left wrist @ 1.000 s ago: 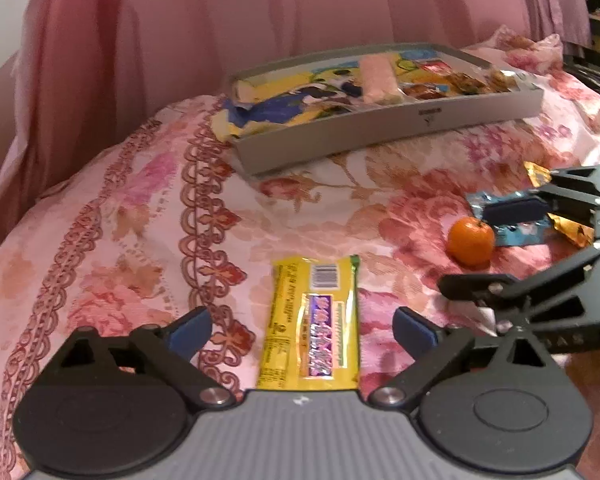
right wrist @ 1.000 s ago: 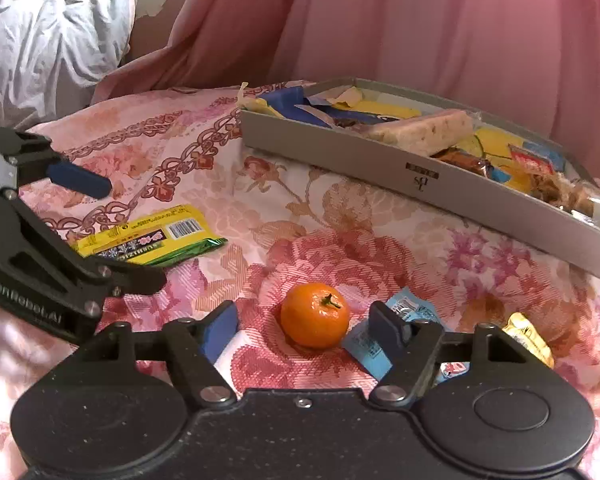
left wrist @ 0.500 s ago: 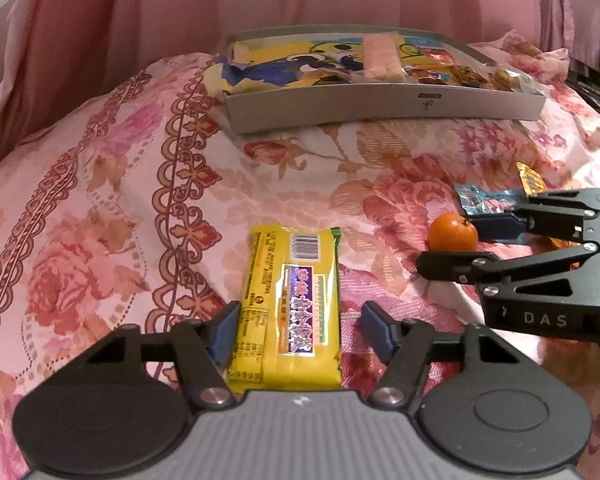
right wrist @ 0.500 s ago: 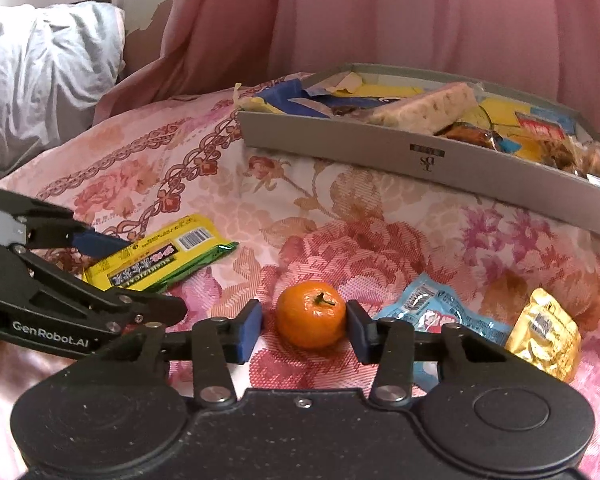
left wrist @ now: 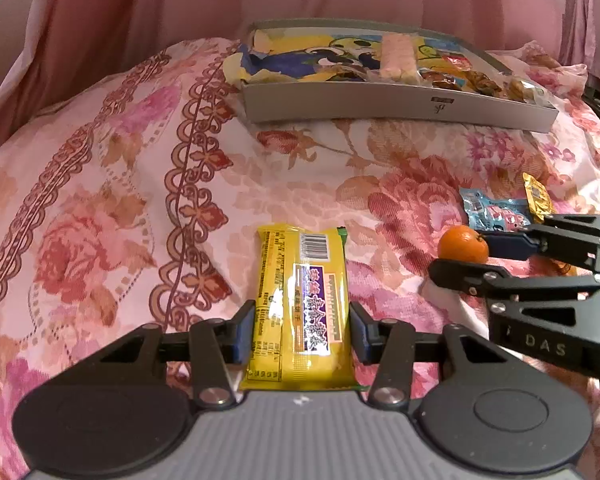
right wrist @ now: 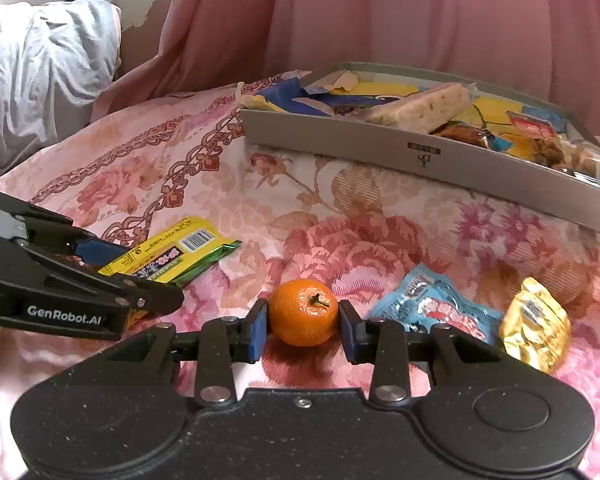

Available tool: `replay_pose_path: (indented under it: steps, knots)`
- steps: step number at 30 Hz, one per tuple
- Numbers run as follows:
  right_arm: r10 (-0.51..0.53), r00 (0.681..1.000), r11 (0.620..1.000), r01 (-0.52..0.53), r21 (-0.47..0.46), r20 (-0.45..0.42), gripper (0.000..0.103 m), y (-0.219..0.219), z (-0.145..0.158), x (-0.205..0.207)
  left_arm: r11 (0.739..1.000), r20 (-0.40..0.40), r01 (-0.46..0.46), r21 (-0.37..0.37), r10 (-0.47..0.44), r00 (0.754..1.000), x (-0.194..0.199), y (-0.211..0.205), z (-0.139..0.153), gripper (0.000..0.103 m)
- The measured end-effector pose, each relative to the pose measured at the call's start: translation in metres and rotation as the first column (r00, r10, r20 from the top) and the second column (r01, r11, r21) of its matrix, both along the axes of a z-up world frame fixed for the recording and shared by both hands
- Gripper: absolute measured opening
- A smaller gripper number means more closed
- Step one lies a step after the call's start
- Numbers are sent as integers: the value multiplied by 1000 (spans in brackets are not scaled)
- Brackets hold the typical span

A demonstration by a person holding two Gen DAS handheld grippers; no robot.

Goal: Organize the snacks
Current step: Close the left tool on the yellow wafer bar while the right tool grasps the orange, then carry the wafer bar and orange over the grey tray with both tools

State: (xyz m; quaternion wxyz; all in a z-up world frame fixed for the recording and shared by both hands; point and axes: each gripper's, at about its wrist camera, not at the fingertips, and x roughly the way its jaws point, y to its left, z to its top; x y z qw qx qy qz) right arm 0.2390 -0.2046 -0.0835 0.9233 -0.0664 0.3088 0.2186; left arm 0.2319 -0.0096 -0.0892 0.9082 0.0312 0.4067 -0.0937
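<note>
- Fingers first: the left gripper has its blue fingers closed in on both long edges of the yellow packet, touching or all but touching. Pinch looks on, but I can't tell if it's firm.
- Packet lies flat on the flowered bedspread, barcode end pointing away toward the tray.
- Moving right: the right gripper brackets the orange, one pad against each side, narrowed to the fruit's width. The orange sits on the bed, not lifted.
- From the right wrist view, the left gripper comes in from the left edge, over the packet's near end.
- Further right, two loose snacks wait: a blue pouch just beside the orange, and a gold wrapper just past that.
- Up at the back, the grey tray is already crowded with a pale bar and mixed wrappers.
- Step in hand, as I read it: a double pick, both grippers at the moment of grasp, neither item off the bed yet.
- Next move calls for a straight lift, then a carry forward over the tray's near wall. The packet is thin and slick, so it could buckle or slip. The orange is round and could roll out if the squeeze is light.
- Free spots in the tray look scarce, so placement will need care.
</note>
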Motion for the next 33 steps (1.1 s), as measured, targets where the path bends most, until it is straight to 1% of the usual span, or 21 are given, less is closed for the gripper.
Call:
replay_pose_path:
  steps: [3,7,11,14,18,20,22,25,29,31,33]
  knots:
    - [-4,1000,1000,4,-17,1,38,0,3,-10,1000,-24,-6,-24,5,1000,-5,-1,3,51]
    - [-11,1000,1000,11,-23,-15,38,0,5,-25,993,-85,-3,-115,-7,996,-13,0,5,51]
    - [-22,1000,999,21,-39,-19,38,-1,9,-39,988,-101,4,-153,-20,995,-24,-2,6,51]
    - [-53,998,998,52,-29,-17,38,-8,16,-54,978,-128,-6,-208,-21,991,-29,-1,6,51]
    - [-99,995,995,99,-16,-19,38,-19,25,-75,976,-147,-5,-220,-28,989,-42,-7,6,51]
    - [-115,993,993,114,-17,-16,38,-24,28,-86,970,-156,-4,-242,-35,987,-48,-10,7,51]
    - [-128,992,992,128,-14,-5,38,-28,33,-96,960,-172,-9,-281,-41,984,-55,-11,9,51]
    - [-144,989,990,144,4,13,38,-33,40,-104,936,-199,-32,-349,-41,979,-62,-9,8,51]
    - [-165,986,986,164,29,35,38,-41,47,-114,906,-212,-74,-416,-18,977,-67,-3,8,51]
    - [-174,984,984,172,46,34,38,-44,50,-114,889,-222,-103,-445,2,975,-66,2,7,51]
    - [-176,984,983,174,64,32,38,-45,51,-112,881,-223,-121,-458,18,975,-66,6,6,51]
